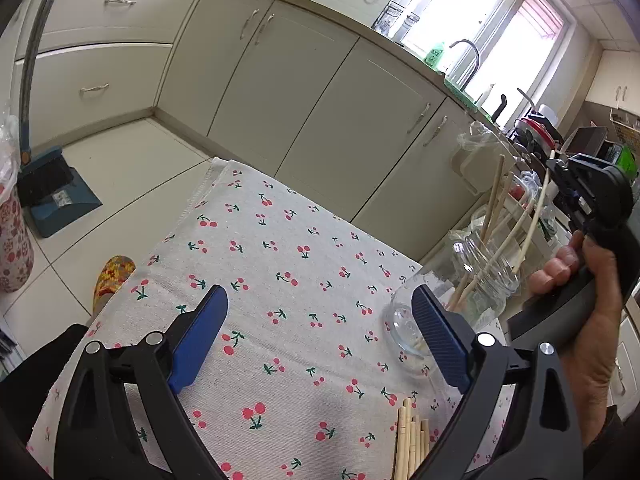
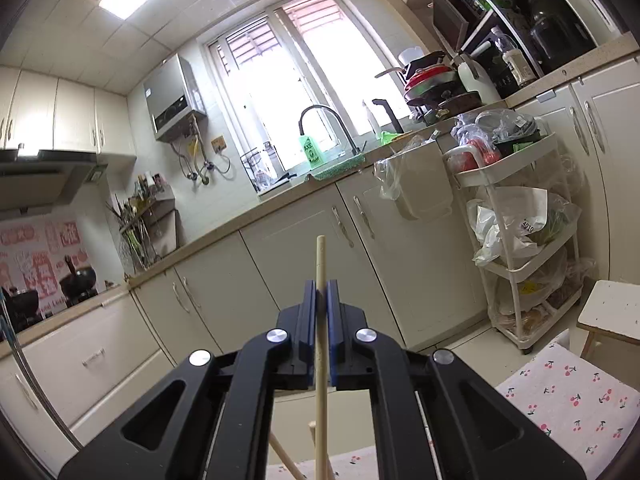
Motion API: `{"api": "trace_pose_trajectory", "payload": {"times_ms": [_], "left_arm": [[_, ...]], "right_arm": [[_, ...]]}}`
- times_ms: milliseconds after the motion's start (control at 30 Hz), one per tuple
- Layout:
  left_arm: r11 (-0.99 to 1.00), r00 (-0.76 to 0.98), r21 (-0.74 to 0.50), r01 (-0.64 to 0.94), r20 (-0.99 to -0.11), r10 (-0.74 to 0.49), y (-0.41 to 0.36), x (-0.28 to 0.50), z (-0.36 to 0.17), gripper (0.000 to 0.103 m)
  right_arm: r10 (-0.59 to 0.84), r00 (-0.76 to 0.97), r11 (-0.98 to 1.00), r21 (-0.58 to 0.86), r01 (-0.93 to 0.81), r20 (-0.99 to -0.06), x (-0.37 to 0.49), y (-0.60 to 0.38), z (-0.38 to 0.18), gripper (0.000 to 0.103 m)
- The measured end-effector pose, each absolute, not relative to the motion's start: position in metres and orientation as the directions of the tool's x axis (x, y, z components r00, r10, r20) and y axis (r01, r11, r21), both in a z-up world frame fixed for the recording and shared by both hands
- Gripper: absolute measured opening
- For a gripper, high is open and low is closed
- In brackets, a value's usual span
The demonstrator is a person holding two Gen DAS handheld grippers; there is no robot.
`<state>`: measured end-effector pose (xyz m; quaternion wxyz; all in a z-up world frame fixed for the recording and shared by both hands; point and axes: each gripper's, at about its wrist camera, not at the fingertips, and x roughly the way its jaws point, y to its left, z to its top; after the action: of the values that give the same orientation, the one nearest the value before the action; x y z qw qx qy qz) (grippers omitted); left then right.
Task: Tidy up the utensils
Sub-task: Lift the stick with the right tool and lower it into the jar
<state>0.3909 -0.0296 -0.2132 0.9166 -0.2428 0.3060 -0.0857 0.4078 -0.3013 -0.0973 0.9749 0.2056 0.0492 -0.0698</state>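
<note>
Right tool (image 2: 321, 294) clamped on one chopstick (image 2: 320, 264).
I saw it upright between the pads; left tool (image 1: 320, 312) apart above tabletop (image 1: 280, 264).

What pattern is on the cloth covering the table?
Red cherries with green stems on the pale tablecloth; clearest in the left wrist view.

A home kitchen. Cream cabinets (image 2: 280, 264) run under a long counter (image 2: 224, 220) to a sink with a tall tap (image 2: 320, 114) below a bright window (image 2: 304, 76). A water heater (image 2: 172, 100) hangs on the tiled wall, woks (image 2: 80, 280) sit at the stove, pans (image 2: 432, 80) are stacked, and a cart (image 2: 516, 248) holds bagged groceries. The table wears a cherry-print cloth (image 1: 280, 280).
</note>
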Motion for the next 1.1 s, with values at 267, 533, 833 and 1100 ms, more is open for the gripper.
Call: {"api": "trace_pose_trajectory", "payload": {"times_ms": [267, 533, 833, 1100], "left_arm": [[0.872, 0.799, -0.490, 0.009, -0.521, -0.301, -0.031, 0.390, -0.213, 0.090], [0.880, 0.804, -0.474, 0.014, -0.518, -0.292, -0.033, 0.389, -0.211, 0.090], [0.895, 0.812, -0.446, 0.026, -0.513, -0.280, -0.037, 0.387, -0.209, 0.091], [0.893, 0.813, -0.450, 0.021, -0.513, -0.277, -0.035, 0.387, -0.209, 0.091]], "right_arm": [[-0.091, 0.984, 0.931, 0.337, 0.139, -0.154, 0.387, -0.290, -0.115, 0.006], [-0.041, 0.971, 0.954, 0.279, 0.107, -0.234, 0.369, -0.278, -0.134, 0.006], [-0.001, 0.949, 0.963, 0.254, 0.085, -0.315, 0.356, -0.275, -0.144, 0.012], [0.013, 0.940, 0.963, 0.259, 0.080, -0.340, 0.331, -0.278, -0.135, 0.028]]}}
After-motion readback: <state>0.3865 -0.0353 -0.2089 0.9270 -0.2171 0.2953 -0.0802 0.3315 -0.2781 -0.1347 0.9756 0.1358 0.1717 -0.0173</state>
